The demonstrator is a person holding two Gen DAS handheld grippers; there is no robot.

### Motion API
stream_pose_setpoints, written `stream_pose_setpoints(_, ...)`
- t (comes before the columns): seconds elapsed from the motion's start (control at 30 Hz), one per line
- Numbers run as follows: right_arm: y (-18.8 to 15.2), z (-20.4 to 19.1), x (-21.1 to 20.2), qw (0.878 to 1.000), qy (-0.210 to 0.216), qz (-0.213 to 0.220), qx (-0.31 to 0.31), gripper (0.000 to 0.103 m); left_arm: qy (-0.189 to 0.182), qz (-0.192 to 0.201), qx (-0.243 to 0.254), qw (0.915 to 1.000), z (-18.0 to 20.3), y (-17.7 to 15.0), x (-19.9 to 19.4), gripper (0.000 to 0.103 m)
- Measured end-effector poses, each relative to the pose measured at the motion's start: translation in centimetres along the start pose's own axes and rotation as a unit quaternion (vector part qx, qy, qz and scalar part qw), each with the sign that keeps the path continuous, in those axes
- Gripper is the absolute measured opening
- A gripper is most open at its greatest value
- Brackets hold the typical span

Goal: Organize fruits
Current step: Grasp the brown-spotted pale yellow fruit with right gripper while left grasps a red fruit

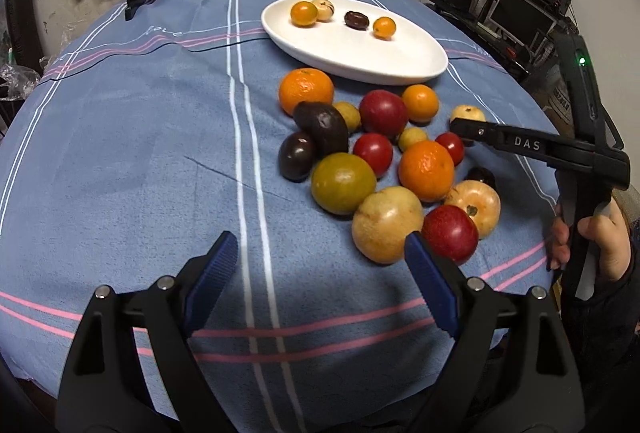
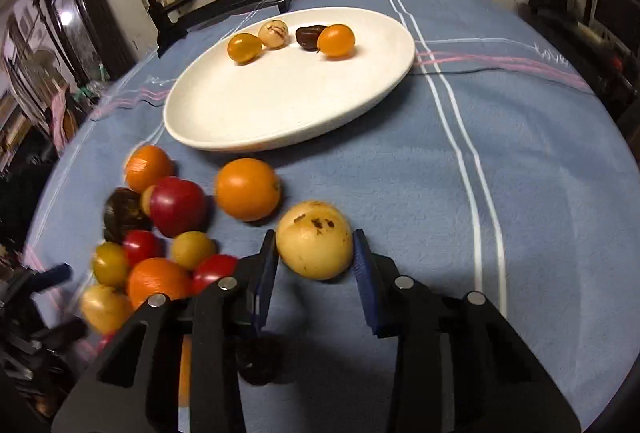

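Desk under a blue striped cloth (image 1: 120,161). White oval plate (image 2: 280,105) at the far side — holds four small fruits, two orange, one pale, one dark. Loose fruit pile (image 1: 372,161) just in front of the plate: oranges, red, green, yellow and dark pieces. Right gripper (image 2: 316,265) — jaws closed in on a pale yellow speckled fruit (image 2: 314,239) at the pile's edge, pads against both its sides. Left gripper (image 1: 320,281) — jaws wide apart, nothing between them, near a large yellow fruit (image 1: 386,229).

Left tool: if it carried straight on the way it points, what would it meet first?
Probably the blue striped tablecloth: the open left tool aims at bare cloth left of the fruit pile, though depth is uncertain.
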State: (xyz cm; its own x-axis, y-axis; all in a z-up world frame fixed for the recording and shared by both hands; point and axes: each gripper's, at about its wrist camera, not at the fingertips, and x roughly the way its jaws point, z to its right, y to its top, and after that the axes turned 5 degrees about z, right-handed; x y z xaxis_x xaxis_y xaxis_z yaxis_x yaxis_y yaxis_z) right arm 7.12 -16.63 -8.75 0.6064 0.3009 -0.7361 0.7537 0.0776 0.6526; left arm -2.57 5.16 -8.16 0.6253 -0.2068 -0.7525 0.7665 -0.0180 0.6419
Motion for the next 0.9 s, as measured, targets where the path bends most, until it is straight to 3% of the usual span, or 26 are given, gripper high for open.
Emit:
stream_pose_setpoints(0.37, -1.9, 0.2, -5.6, 0.999, 0.002, 0.033, -0.003, 0.038, -0.018, -0.012, 0.014, 0.9997, 1.5, -0.1, 0.3, 0.087)
stream_pose_setpoints(0.5, -2.5, 0.8, -6.0, 1.000, -0.003, 0.030, 0.007, 0.038, -0.102, -0.018, 0.015, 0.9945, 2.9, -0.2, -0.7, 0.087)
stream_pose_setpoints(0.57, -2.6, 0.8, -6.1, 0.999, 0.001, 0.031, 0.010, 0.038, -0.127, -0.018, 0.036, 0.9911, 4.4, -0.4, -1.0, 0.086)
stream_pose_setpoints(0.7, -3.0, 0.6, -6.5, 0.999, 0.011, 0.036, 0.005, 0.038, -0.130, -0.033, 0.056, 0.9894, 5.8, -0.6, -0.3, 0.065)
stream_pose_setpoints(0.9, -3.6, 0.8, -6.7, 0.999, 0.020, 0.036, 0.009, 0.038, -0.106, -0.040, 0.057, 0.9919, 6.7, -0.2, 1.0, 0.060)
